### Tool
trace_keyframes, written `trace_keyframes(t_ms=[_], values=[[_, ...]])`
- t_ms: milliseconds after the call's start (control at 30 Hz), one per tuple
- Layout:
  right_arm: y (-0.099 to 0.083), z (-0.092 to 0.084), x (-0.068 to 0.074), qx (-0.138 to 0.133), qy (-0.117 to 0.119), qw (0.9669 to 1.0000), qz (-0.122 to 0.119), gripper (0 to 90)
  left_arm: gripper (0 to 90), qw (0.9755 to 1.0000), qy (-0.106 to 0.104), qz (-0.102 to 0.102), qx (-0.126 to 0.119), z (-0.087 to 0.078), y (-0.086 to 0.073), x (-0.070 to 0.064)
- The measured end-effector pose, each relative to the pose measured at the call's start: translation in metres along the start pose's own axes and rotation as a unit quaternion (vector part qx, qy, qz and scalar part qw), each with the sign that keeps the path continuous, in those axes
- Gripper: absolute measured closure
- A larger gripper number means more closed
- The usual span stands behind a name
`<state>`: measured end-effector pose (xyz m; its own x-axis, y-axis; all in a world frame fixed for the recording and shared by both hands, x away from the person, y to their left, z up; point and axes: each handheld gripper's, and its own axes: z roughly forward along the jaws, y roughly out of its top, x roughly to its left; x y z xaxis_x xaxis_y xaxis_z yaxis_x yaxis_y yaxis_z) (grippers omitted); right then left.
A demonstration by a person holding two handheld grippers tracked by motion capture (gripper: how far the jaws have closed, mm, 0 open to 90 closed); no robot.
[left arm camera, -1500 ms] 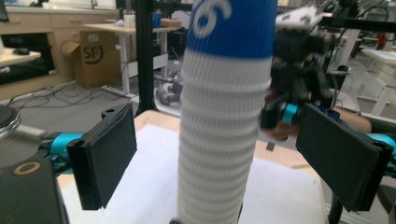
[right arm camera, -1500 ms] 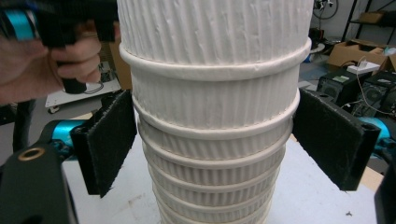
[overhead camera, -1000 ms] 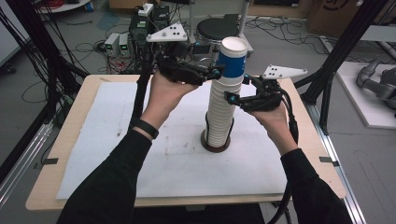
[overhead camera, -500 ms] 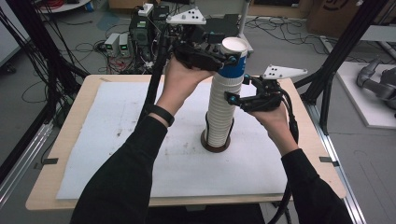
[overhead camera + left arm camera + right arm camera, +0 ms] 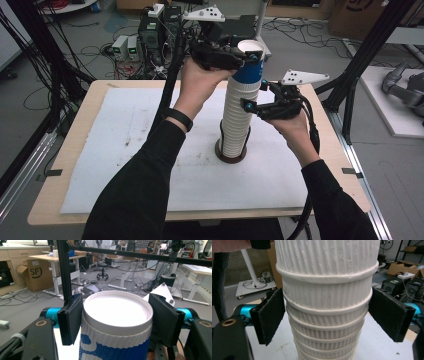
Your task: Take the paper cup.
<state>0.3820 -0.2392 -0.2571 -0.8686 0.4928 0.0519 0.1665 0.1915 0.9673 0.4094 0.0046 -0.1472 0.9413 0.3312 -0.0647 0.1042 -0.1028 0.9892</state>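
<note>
Stack axis is deciding the coming move: the tower of ribbed white paper cups (image 5: pixel 239 120) is standing upright on a dark round base (image 5: pixel 231 156) near the middle of the counter (image 5: pixel 75 135), on its white sheet (image 5: pixel 125 125), so the blue-printed top cup (image 5: pixel 248 70) can only be leaving straight upward. The left tool (image 5: pixel 245 56) is sitting level at the very top of the stack, and its jaws have just been closing; they are now pinching the top cup just under its rim. Further right and lower, the right tool (image 5: pixel 254 106) is reaching in level at the stack's upper middle. The left hand is therefore the nearer one for the lift, I judge, while the right is placed to steady what remains.

The left tool's view is showing both pads against the blue-printed top cup (image 5: pixel 115 340) below its white rim. The right tool's view is showing its pads (image 5: pixel 272 315) standing clear of the ribbed cups (image 5: pixel 327 315) on both sides, wide rather than gripping, a gap the high view is hiding.
</note>
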Motion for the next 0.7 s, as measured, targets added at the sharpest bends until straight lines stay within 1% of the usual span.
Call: trace_keyframes(t_ms=[133,300,533,600,633,667,700], values=[[0.0,0.0,0.001,0.0,0.0,1.0,0.001,14.9,30.5,1.0,0.001,0.001,-0.001,0.0,0.001,-0.001],[0.0,0.0,0.0,0.0,0.0,1.0,-0.002,14.9,30.5,0.9999,0.0,0.008,-0.009,-0.002,0.008,-0.004],[0.0,0.0,0.001,0.0,-0.002,1.0,-0.002,14.9,30.6,0.9994,0.004,0.023,-0.025,-0.008,0.025,-0.009],[0.0,0.0,0.001,0.001,-0.002,1.0,-0.002,14.9,30.6,0.9991,0.004,0.025,-0.035,-0.01,0.029,-0.01],[0.0,0.0,0.001,0.001,-0.002,1.0,-0.002,14.9,30.6,0.9988,0.008,0.029,-0.039,-0.012,0.033,-0.011],[0.0,0.0,0.001,0.001,-0.002,1.0,-0.002,14.9,30.6,0.9988,0.008,0.029,-0.039,-0.012,0.033,-0.011],[0.0,0.0,0.001,0.001,-0.002,1.0,-0.001,14.9,30.7,0.9983,0.011,0.032,-0.048,-0.016,0.036,-0.012]])
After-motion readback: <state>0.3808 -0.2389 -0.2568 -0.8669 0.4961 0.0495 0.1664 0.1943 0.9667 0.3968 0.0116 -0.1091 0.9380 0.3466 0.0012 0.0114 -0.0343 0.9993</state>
